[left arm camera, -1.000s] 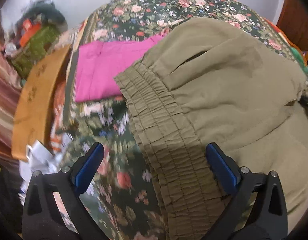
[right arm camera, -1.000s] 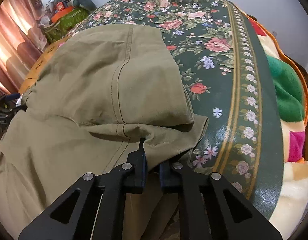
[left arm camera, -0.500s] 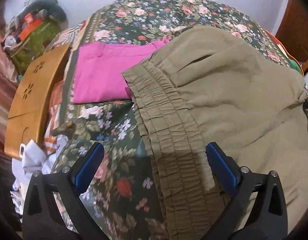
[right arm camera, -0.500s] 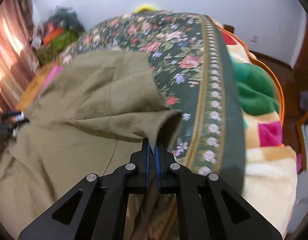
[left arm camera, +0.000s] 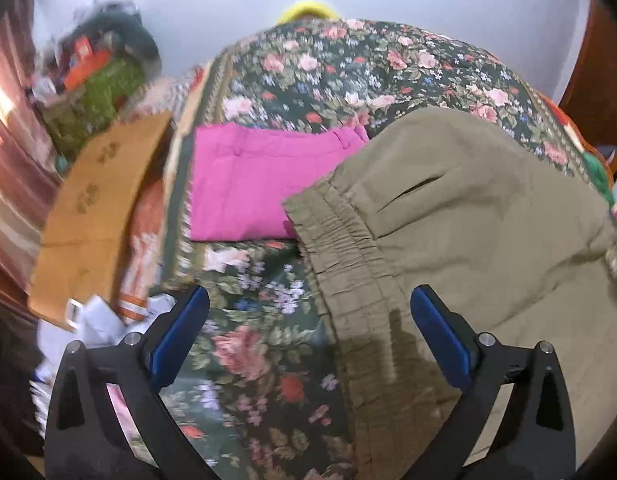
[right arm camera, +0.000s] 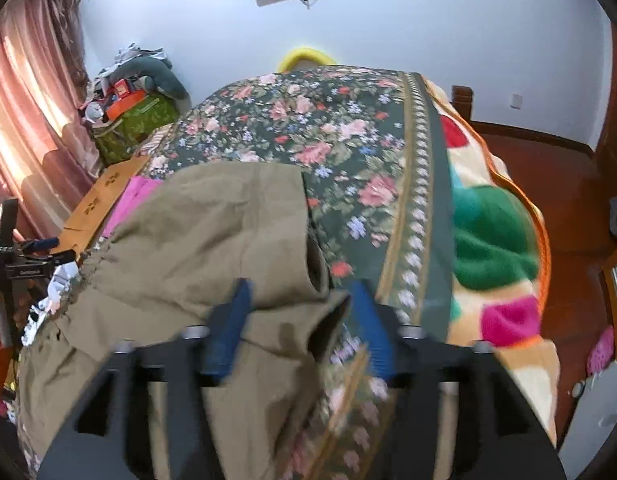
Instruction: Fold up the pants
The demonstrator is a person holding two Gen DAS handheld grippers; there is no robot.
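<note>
- Left wrist view, far left: a blurred pile of bags and clothes [left arm camera: 96, 76] is seen against the pale wall, with a pinkish curtain [left arm camera: 8, 128] at the frame edge.
- A tan wooden board [left arm camera: 96, 208] with cut-out patterns is seen just beside the left edge of the floral bedspread [left arm camera: 348, 80]; crumpled white paper [left arm camera: 92, 316] lies near its near end.
- A folded magenta garment [left arm camera: 252, 184] lies flat on the bedspread, left of the olive pants [left arm camera: 488, 232]; its right edge is overlapped by the pants' waistband corner.
- The left gripper [left arm camera: 308, 328] is held with its blue-padded fingers [left arm camera: 176, 336] spread wide, nothing between them being clamped; the gathered elastic waistband [left arm camera: 348, 272] runs from far to near between the two fingers, nearer the right one.
- The pants are spread over the right half of the bed, a slit pocket opening [left arm camera: 420, 192] showing on top.
- Right wrist view, left: the curtain [right arm camera: 24, 128] and a pile of bags [right arm camera: 136, 108] are seen, then the pants [right arm camera: 196, 232] lying folded over on the bedspread [right arm camera: 340, 132].
- The right gripper [right arm camera: 300, 312] is motion-blurred, its fingers [right arm camera: 232, 320] apart and gripping nothing; the cuff end of a pant leg [right arm camera: 316, 276] lies between them.
- Further right, a multicoloured fleece blanket [right arm camera: 492, 240] hangs at the bed's edge above a reddish floor [right arm camera: 568, 184].
</note>
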